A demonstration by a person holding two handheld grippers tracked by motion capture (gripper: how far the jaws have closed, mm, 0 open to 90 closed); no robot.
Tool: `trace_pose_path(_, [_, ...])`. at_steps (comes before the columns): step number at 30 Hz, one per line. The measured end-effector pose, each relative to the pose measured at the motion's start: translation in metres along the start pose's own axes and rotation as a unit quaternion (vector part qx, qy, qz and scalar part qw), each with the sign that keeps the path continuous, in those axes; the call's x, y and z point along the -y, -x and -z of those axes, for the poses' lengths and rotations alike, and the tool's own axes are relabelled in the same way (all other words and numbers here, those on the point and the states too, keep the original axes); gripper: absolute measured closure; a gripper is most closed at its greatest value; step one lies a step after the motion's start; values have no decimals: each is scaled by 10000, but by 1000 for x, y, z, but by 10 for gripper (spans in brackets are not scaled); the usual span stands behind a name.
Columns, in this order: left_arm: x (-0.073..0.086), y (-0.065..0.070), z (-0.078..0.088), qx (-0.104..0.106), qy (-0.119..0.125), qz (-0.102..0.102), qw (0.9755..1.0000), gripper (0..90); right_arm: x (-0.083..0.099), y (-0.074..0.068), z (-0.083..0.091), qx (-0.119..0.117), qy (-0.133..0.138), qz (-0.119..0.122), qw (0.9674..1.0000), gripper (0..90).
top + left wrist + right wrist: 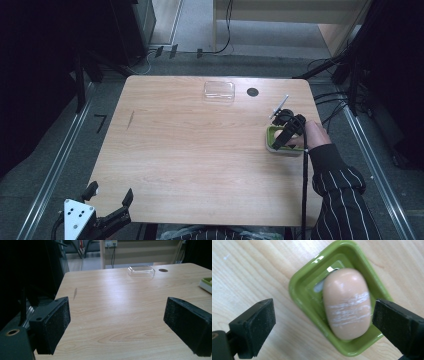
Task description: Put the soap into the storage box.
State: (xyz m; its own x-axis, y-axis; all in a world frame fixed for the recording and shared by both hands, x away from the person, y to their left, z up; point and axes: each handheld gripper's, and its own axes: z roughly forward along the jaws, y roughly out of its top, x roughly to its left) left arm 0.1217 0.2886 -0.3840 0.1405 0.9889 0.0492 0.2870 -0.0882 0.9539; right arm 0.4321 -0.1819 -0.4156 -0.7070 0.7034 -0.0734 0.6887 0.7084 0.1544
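- One wooden table (pixel 200 160), broad and mostly bare, pale grain running side to side.
- Far edge: clear plastic lid (pixel 219 92) lying flat, dark round hole (pixel 252 92) just beside it.
- Right side: green soap dish (pixel 312 290), glossy, resting on the wood near the table's edge.
- Inside the dish: peach-coloured soap bar (pixel 347 302), rounded, lying lengthwise, white scuff lines across its middle.
- Above it: right gripper (pixel 289 131), held in a hand (pixel 316 135) in a striped sleeve, jaws spread wide and empty, one pad out over bare wood, the other over the dish's rim close by the bar.
- Bottom left corner: left gripper (pixel 107 207), grey plate on top, off the table's near edge, jaws parted and holding nothing, aimed across the table toward the lid.
- Likely step, judging by the pose: picking the soap out of its dish.
- To do it well: shift sideways until the bar sits centred between the pads, not off toward one.
- Pads across the bar's narrow width, clear of the rim.
- Slow, firm squeeze; slick rounded soap probably prone to squirting free.
- Straight lift, dish left behind.
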Motion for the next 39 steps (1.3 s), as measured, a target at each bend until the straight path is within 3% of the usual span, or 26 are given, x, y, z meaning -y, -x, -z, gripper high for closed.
trace_pose_path(18, [0, 0, 0, 4, -2, -7, 10000, 72, 21, -31, 2, 39, -159, -17, 9999, 20])
trace_pose_path(39, [0, 0, 0, 9, 5, -1, 10000, 72, 62, -69, -6, 61, -345, 188, 9992, 25])
